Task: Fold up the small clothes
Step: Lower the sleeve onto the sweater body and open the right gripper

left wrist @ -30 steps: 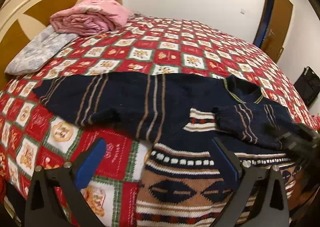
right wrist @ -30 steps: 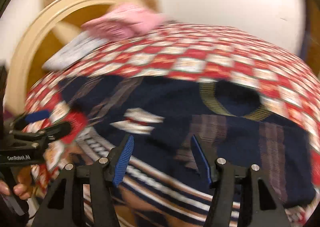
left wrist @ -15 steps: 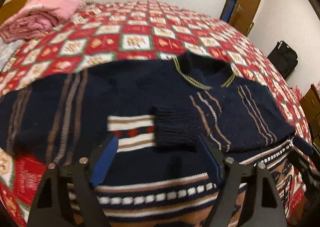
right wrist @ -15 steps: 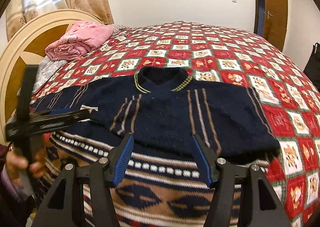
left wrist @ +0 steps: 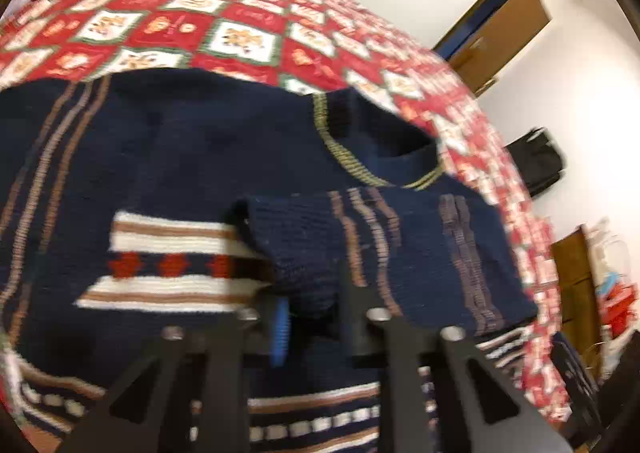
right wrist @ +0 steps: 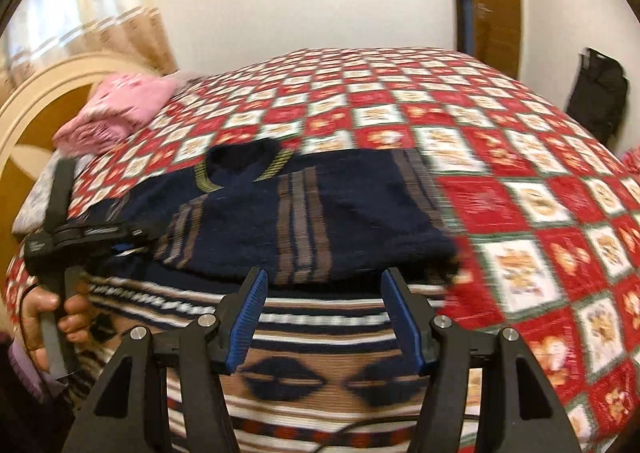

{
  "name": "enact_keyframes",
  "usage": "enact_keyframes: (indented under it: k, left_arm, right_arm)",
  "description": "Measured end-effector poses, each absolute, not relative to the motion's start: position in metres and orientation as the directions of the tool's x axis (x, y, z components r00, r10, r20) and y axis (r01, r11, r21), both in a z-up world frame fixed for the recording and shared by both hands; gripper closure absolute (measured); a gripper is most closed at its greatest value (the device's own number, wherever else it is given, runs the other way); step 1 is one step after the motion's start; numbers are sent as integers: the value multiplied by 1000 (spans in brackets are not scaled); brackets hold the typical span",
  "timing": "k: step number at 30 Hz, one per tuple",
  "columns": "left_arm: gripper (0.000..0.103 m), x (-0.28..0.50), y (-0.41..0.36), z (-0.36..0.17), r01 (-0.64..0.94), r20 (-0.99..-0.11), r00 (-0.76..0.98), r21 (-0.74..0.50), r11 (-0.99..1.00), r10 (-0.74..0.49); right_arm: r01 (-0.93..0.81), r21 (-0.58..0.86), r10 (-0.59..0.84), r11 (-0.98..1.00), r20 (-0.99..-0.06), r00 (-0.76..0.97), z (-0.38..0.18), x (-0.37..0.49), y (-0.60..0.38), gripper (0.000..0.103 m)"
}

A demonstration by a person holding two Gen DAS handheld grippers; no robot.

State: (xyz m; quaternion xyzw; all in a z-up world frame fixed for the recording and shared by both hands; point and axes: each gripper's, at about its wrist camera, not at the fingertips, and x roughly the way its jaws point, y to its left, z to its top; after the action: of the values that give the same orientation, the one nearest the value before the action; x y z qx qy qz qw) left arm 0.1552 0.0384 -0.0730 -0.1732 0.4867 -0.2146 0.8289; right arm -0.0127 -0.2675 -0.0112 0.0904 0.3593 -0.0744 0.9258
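Note:
A navy knitted sweater with tan stripes and a patterned hem lies flat on the bed, its right sleeve folded across the chest. That sleeve's ribbed cuff sits between the jaws of my left gripper, which are closing and pinch its lower edge. From the right wrist view the same left gripper shows at the sweater's left side, held by a hand. My right gripper hovers open over the sweater's lower right part, nothing between its blue pads.
A red, white and green patchwork bedspread covers the bed. Folded pink bedding lies by the curved headboard at the far left. A brown door and a black bag stand beyond the bed.
My left gripper came forward and down onto the folded sleeve's cuff and its jaws went from wide apart to nearly together. The right gripper swung rightward over the sweater, its jaws unchanged.

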Motion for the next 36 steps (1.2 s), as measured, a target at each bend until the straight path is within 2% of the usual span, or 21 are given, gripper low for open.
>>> enact_keyframes:
  k: [3, 7, 10, 14, 20, 22, 24, 26, 27, 30, 31, 32, 34, 36]
  left_arm:
    - [89, 153, 39, -67, 176, -732, 470, -470, 865, -494]
    - [89, 149, 50, -50, 177, -687, 507, -507, 844, -519]
    - [89, 143, 55, -29, 211, -666, 566, -452, 866, -486]
    - [89, 152, 69, -24, 206, -667, 589, -422, 883, -457]
    - [89, 172, 59, -54, 219, -749, 570, -257, 941, -337]
    - [88, 176, 59, -68, 204, -769, 549, -258, 944, -328]
    - [81, 175, 64, -77, 181, -773, 544, -272, 945, -326]
    - [77, 171, 72, -76, 168, -765, 548, -296, 940, -339]
    - [69, 169, 79, -73, 158, -766, 545, -306, 939, -342]
    - [56, 157, 95, -63, 133, -766, 565, -281, 950, -306]
    - [50, 150, 103, -58, 106, -772, 582, -241, 965, -256]
    - [38, 147, 108, -55, 77, -776, 597, -199, 977, -205]
    - [35, 137, 121, -48, 30, -765, 632, -133, 991, -122]
    - [35, 131, 128, -41, 24, -752, 650, -120, 992, -107]
  right_arm:
    - [300, 130, -140, 945, -670, 729, -6, -20, -302, 42]
    - [383, 147, -200, 912, -656, 728, 4, -27, -340, 42]
    - [396, 174, -194, 902, -656, 729, 8, -26, -355, 42]
    - [377, 171, -177, 910, -663, 728, 6, -17, -351, 42]
    - [244, 138, -82, 960, -694, 715, -10, 6, -314, 42]
    - [170, 132, -28, 976, -703, 710, -19, 15, -300, 42]
    - [105, 132, 27, 986, -738, 675, -36, 26, -290, 42]
    - [110, 83, -3, 990, -781, 624, -55, 34, -286, 42]
    - [123, 53, -32, 991, -799, 600, -63, 36, -287, 42]
    - [137, 1, -76, 991, -827, 557, -70, 33, -289, 42]
    - [128, 0, -71, 992, -830, 553, -69, 29, -289, 42]
    - [122, -5, -72, 992, -831, 552, -67, 24, -289, 42]
    - [124, -7, -77, 992, -816, 573, -56, 14, -289, 42]
    - [117, -23, -93, 993, -768, 634, -37, 5, -281, 42]
